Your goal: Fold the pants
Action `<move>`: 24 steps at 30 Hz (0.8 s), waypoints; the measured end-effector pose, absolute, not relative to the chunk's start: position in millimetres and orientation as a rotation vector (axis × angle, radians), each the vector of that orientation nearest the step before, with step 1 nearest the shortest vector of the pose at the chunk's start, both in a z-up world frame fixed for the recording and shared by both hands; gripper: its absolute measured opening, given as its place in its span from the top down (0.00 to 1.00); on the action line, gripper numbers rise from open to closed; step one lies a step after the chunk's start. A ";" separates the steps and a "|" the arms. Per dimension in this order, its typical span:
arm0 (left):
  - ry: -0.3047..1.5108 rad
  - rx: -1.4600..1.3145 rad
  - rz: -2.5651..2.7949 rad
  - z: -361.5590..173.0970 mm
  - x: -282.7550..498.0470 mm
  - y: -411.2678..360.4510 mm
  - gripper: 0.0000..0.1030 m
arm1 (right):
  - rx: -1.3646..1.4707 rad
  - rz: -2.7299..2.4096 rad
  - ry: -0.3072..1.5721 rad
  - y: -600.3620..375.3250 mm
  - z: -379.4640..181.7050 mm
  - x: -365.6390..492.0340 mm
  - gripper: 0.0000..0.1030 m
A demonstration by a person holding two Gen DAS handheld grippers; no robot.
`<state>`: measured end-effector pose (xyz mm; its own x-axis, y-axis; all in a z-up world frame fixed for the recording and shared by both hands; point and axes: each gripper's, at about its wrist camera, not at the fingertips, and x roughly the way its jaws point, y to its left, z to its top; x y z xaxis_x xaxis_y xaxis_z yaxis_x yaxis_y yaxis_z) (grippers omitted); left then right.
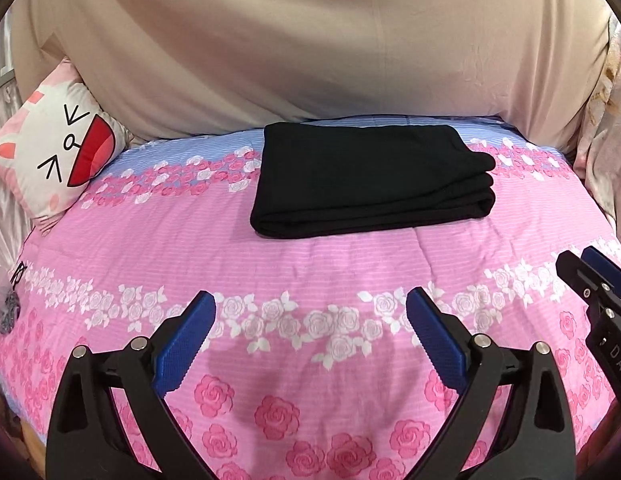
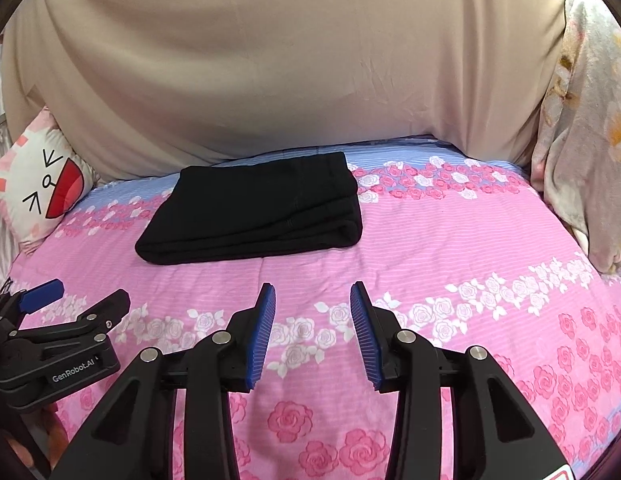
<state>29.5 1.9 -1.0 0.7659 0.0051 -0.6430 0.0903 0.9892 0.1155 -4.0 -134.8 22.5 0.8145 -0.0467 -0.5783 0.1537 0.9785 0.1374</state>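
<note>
Both grippers: black plastic arms w/ silver round rivets, ribbed blue pads (image 2: 262, 336). Left gripper (image 1: 310, 312) body reads "GenRobot.AI" in white; right gripper (image 2: 312, 304) shows "DAS" lettering.

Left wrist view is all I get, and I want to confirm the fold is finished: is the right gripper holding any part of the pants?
Observer: No. The right wrist view shows the right gripper with its jaws apart and only the pink quilt between them. The black pants lie folded further up the bed.
Operator: Any cloth snagged on the outside of my left gripper?
Observer: None. Seen from its side, the left gripper has no cloth on its body and sits short of the pants.
</note>
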 end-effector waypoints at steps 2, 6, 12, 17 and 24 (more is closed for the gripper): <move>0.693 0.140 -0.050 -0.1 23.7 2.5 0.09 | 0.176 -0.103 0.605 -132.1 24.3 -8.4 0.55; 0.690 0.144 -0.053 0.9 13.3 5.2 0.09 | 0.158 -0.101 0.597 -125.9 27.0 -17.3 0.53; 0.689 0.155 -0.056 0.0 1.8 8.5 0.08 | 0.149 -0.104 0.599 -121.7 27.6 -25.1 0.53; 0.687 0.168 -0.053 -1.3 -3.8 9.9 0.08 | 0.145 -0.105 0.600 -118.1 26.5 -29.9 0.53; 0.683 0.167 -0.046 0.7 -7.0 12.4 0.08 | 0.140 -0.117 0.592 -114.8 28.2 -34.1 0.51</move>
